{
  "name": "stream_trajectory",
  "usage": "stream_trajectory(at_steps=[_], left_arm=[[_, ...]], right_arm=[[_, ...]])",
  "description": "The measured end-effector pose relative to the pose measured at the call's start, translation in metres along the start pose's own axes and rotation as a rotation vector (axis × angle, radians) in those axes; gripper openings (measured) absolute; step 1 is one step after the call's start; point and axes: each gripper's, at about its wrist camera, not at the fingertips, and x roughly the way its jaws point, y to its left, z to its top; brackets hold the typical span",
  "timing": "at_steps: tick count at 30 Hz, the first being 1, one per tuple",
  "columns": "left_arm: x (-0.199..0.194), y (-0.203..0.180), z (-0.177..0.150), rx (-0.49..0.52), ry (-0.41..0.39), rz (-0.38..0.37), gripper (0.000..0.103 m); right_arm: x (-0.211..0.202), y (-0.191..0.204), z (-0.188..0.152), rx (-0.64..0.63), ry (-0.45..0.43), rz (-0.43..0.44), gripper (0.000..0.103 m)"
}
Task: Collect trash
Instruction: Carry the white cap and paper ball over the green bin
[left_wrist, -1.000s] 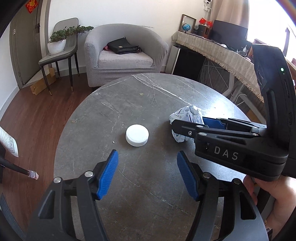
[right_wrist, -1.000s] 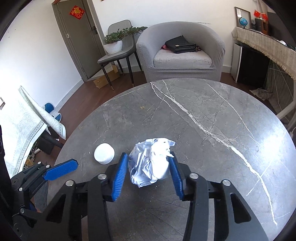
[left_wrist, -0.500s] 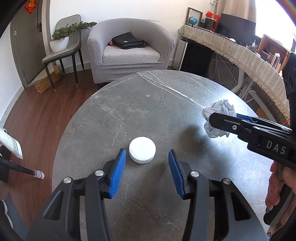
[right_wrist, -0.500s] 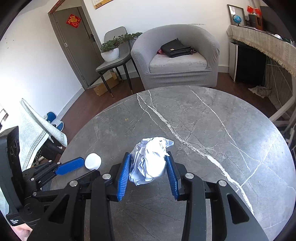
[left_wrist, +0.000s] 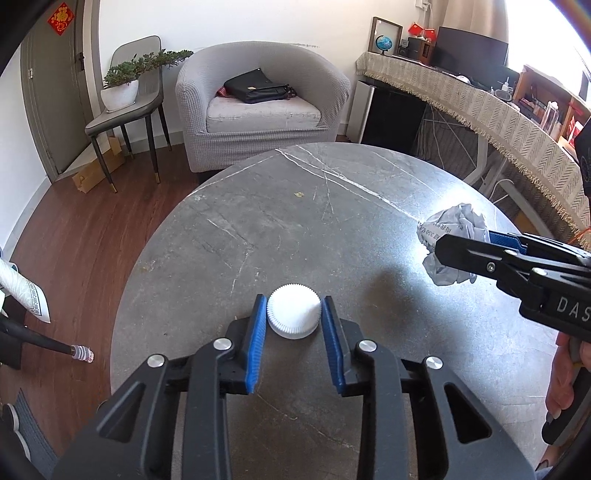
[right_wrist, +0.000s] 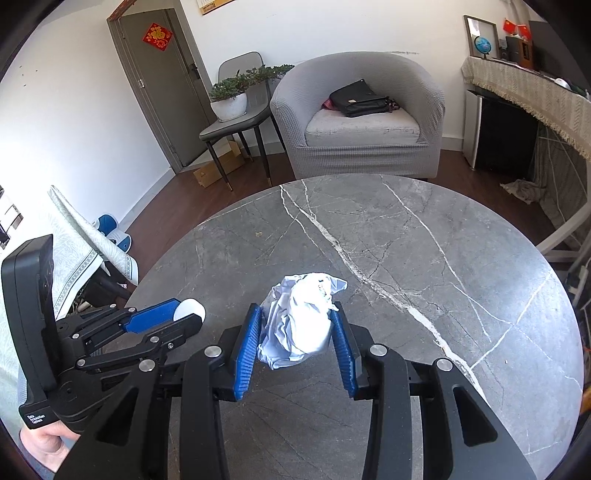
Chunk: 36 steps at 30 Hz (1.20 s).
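Observation:
My left gripper (left_wrist: 293, 314) is shut on a white ribbed bottle cap (left_wrist: 293, 311) near the front left of the round grey marble table (left_wrist: 314, 206). My right gripper (right_wrist: 297, 325) is shut on a crumpled white paper wad (right_wrist: 301, 321) and holds it above the table. In the left wrist view the wad (left_wrist: 448, 240) and the right gripper (left_wrist: 480, 251) show at the right. In the right wrist view the left gripper (right_wrist: 177, 317) and the cap (right_wrist: 190, 310) show at the lower left.
A grey armchair (left_wrist: 258, 103) with a black bag stands beyond the table. A chair with a potted plant (left_wrist: 125, 92) stands to its left. A cloth-covered desk (left_wrist: 480, 110) runs along the right. Wooden floor surrounds the table.
My left gripper has moved forward and closed on the cap. My right gripper has lifted the paper wad and moved it right, away from the cap.

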Motion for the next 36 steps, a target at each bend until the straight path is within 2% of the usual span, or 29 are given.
stream_trajectory(at_steps=[8,16,28,36], left_arm=[[-0.027,0.003,-0.014,-0.012,-0.028,-0.037,0.032],[-0.05,0.015,-0.035,-0.011,-0.035,-0.023,0.032],[-0.097,0.058,-0.067,-0.077,-0.072,0.002,0.032],[-0.111,0.095,-0.079,-0.15,-0.077,0.028,0.032]], right_arm=[[-0.004,0.019,-0.01,-0.024,0.014,0.012,0.038],[-0.009,0.045,-0.015,-0.04,0.008,0.028,0.038],[-0.008,0.095,-0.027,-0.097,0.016,0.063,0.038],[-0.01,0.124,-0.031,-0.176,0.031,0.086,0.039]])
